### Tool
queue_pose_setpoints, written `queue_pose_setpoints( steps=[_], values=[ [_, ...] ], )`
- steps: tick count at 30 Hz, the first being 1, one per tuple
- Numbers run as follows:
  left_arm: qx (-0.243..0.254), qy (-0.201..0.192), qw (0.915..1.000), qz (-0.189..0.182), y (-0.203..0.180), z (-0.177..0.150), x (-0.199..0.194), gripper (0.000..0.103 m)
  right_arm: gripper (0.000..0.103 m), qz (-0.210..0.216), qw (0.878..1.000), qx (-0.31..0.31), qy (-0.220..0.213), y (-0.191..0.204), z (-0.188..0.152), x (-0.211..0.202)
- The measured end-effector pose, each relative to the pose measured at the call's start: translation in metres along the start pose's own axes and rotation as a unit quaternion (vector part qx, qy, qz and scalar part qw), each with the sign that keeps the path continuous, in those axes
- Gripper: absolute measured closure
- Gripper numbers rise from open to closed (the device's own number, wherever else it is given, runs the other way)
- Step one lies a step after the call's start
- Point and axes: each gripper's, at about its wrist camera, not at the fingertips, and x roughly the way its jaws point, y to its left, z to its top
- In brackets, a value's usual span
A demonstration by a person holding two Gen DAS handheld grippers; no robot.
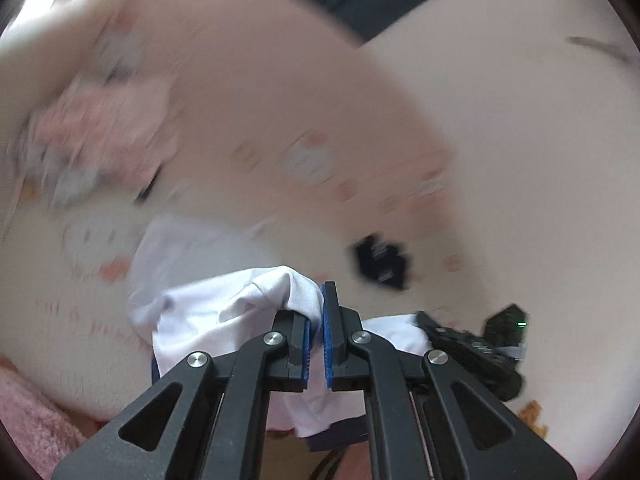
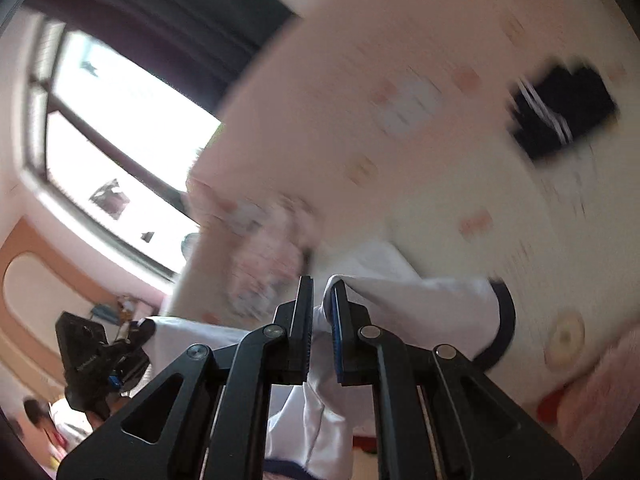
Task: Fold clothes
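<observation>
A blurred cream bedspread (image 1: 520, 128) with pink and white motifs fills most of both views. A dark folded item (image 2: 564, 110) with white stripes lies on it at upper right. A bright window (image 2: 120, 136) sits at left, a dark curtain (image 2: 168, 12) above it.

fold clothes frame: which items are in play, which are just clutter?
In play:
- white garment, pinched at two spots
- left gripper, shut on it
- right gripper, shut on it

Lying about:
- patterned bedsheet underneath
- dark folded item on the sheet
- pink fuzzy blanket at the edge
- window
</observation>
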Motion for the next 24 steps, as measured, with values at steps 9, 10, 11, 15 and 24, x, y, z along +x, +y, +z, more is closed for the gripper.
queue_pose_setpoints(
  steps=[9, 10, 11, 15, 24],
  values=[
    [0.047, -0.053, 0.9971, -0.026, -0.051, 0.149, 0.028, 0.098, 0.096, 0.002, 0.996, -0.045, -0.072, 0.059, 0.134, 0.010],
    [0.072, -0.073, 0.9941, -0.034, -0.076, 0.169, 0.014, 0.098, 0.096, 0.013, 0.993, -0.068, -0.097, 0.087, 0.156, -0.005],
    [0.095, -0.088, 0.9906, -0.042, -0.099, 0.183, 0.000, 0.098, 0.096, 0.023, 0.988, -0.092, -0.122, 0.116, 0.178, -0.021],
    [0.139, -0.095, 0.9850, -0.039, -0.143, 0.188, -0.024, 0.098, 0.096, 0.024, 0.981, -0.136, -0.137, 0.175, 0.194, -0.049],
    [0.108, -0.065, 0.9919, -0.014, -0.115, 0.147, 0.001, 0.098, 0.086, -0.090, 0.991, -0.042, 0.087, 0.064, 0.060, 0.083]
  ],
)
